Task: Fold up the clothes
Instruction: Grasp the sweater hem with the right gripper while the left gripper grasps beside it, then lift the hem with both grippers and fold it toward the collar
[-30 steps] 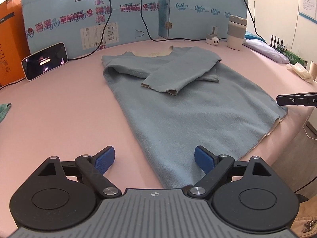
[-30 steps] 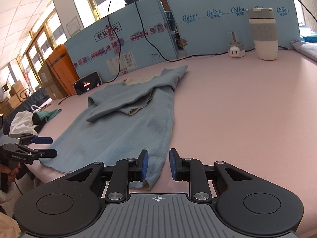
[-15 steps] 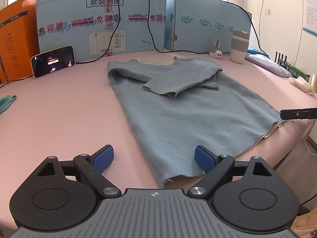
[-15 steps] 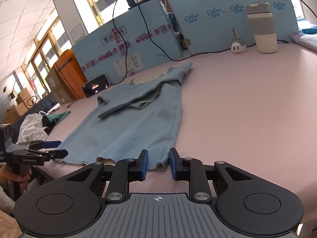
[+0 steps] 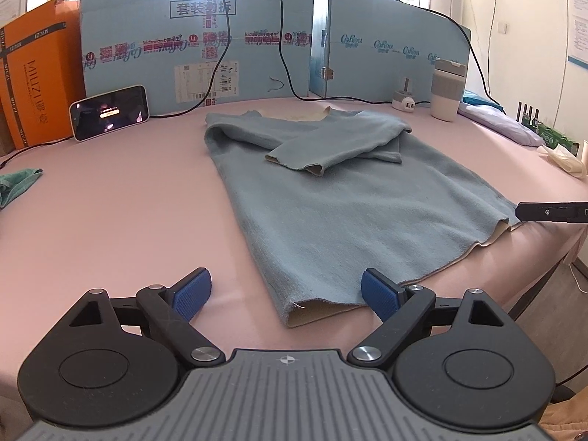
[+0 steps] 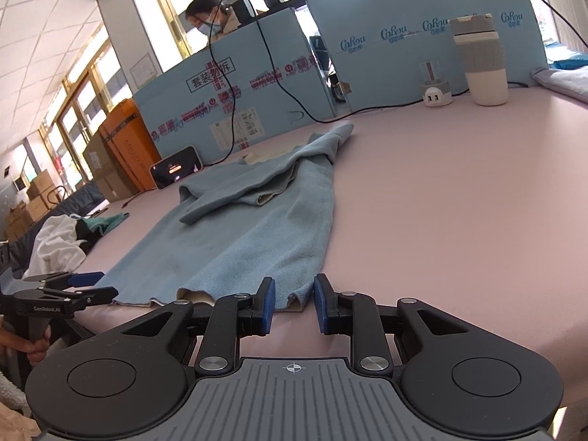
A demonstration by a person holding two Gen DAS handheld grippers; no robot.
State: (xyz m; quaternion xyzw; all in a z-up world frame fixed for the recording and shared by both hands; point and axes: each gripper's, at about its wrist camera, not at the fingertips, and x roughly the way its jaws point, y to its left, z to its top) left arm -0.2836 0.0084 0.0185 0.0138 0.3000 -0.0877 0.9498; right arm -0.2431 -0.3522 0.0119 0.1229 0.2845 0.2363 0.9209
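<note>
A blue-grey sweater (image 5: 349,213) lies flat on the pink table (image 5: 110,202), both sleeves folded across its chest and its hem toward me. My left gripper (image 5: 284,283) is open wide at the hem's left corner, which lies between the blue pads without touching them. My right gripper (image 6: 294,286) has a narrow gap between its pads, and the hem's right corner (image 6: 290,299) lies just past the tips, ungripped. Each gripper shows in the other's view: the right gripper (image 5: 544,211) at the right edge, the left gripper (image 6: 73,283) at the lower left.
Blue cardboard panels (image 5: 183,44) and an orange box (image 5: 33,84) wall the table's far side. A lit phone (image 5: 110,112), a charger (image 5: 404,103) and a tumbler (image 5: 446,90) stand there. A green cloth (image 5: 14,183) lies left. More clothes (image 6: 58,242) are heaped off the table's corner.
My left gripper has drawn back toward the near edge, so the hem's left corner, hidden under it before, now shows between its fingers. The right gripper has barely shifted. The sweater lies unmoved.
</note>
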